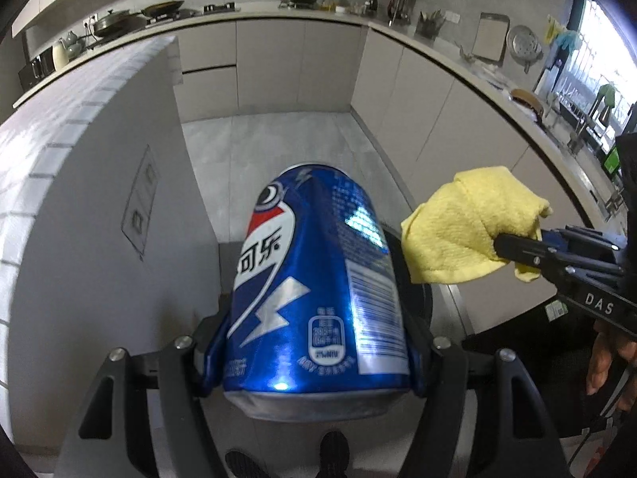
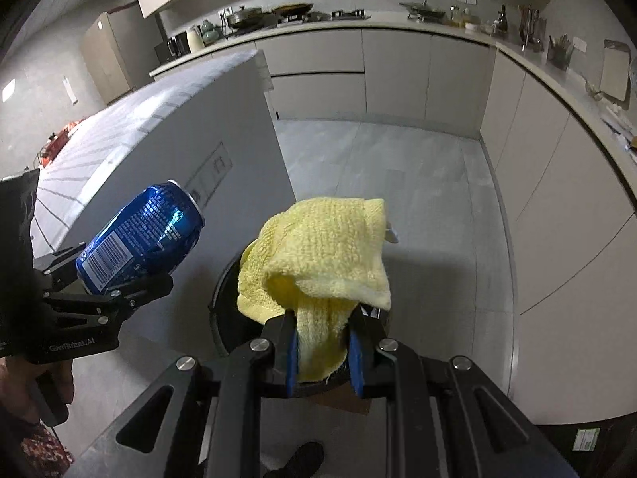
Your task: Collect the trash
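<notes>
My left gripper (image 1: 314, 342) is shut on a blue Pepsi can (image 1: 314, 279), held in the air with its top pointing forward; the can also shows in the right wrist view (image 2: 139, 239) at the left. My right gripper (image 2: 324, 342) is shut on a crumpled yellow cloth (image 2: 318, 255), which also shows in the left wrist view (image 1: 469, 227) to the right of the can. A round black trash bin (image 2: 227, 318) stands on the floor below, mostly hidden behind the cloth; its rim shows behind the can in the left wrist view (image 1: 422, 298). Both held things hang above or near the bin.
A white-tiled island counter (image 2: 159, 119) stands at the left, close beside the bin. Beige kitchen cabinets (image 2: 398, 79) with a cluttered worktop run along the back and right. The grey tiled floor (image 2: 398, 199) lies between them.
</notes>
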Demonstrator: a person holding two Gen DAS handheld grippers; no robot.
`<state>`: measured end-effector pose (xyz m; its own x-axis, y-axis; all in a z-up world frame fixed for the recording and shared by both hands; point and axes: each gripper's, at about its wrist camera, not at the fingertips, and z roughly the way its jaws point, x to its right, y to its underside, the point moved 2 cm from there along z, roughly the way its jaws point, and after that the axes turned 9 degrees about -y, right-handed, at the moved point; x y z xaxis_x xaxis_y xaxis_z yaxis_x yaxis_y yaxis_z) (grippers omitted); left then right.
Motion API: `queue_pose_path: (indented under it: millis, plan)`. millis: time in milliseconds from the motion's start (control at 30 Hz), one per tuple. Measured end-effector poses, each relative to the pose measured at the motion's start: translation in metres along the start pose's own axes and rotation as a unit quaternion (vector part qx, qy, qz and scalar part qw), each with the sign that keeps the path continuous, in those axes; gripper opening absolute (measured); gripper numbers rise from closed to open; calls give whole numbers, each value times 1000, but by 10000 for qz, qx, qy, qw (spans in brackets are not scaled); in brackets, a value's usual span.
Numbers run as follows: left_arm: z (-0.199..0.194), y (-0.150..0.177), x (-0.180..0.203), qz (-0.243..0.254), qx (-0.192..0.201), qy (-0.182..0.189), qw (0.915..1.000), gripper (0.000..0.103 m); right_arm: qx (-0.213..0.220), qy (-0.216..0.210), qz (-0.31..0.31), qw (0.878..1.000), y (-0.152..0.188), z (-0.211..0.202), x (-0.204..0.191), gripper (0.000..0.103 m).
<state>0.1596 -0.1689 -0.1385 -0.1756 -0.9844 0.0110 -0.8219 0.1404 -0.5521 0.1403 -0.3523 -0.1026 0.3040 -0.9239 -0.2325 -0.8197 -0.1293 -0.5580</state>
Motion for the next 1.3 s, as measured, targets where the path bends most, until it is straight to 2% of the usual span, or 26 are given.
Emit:
queue_pose_path:
  millis: [433, 633, 667, 700, 733, 767, 833, 867, 1000, 1300]
  plan:
    - [53, 26, 6, -43, -707, -125, 9974, 69, -710, -194, -226, 9970, 25, 65, 14, 21]
    - [59, 23, 7, -173, -753, -55, 9970, 70, -958, -285, -587, 9933, 19, 84, 14, 22]
    - [61, 23, 7, -239, -706, -8, 9972, 73, -977, -328, -650, 9925, 17, 86, 13, 24]
    - [66, 24, 4, -274, -742, -210, 9966, 98, -976, -387, -783, 9914, 16, 89, 10, 45]
    - [72, 26, 0, -303, -761, -545, 9951, 102, -896, -182, -1032, 9905, 16, 92, 12, 72]
    - [75, 28, -6, -349, -739, -607, 9948, 103, -908, 92, -1068, 9901, 17, 94, 18, 102]
    - [81, 32, -16, -522, -827, -683, 9929, 103, -926, 68, -873, 9918, 17, 96, 32, 103]
    - [84, 34, -19, -567, -855, -735, 9920, 103, -897, 193, -812, 9925, 17, 96, 39, 103]
    - [91, 40, -23, -556, -845, -927, 9905, 103, -825, 379, -829, 9924, 18, 96, 49, 103]
    - [82, 40, -18, -498, -700, -930, 9920, 103, -785, 324, -747, 9936, 16, 88, 50, 103]
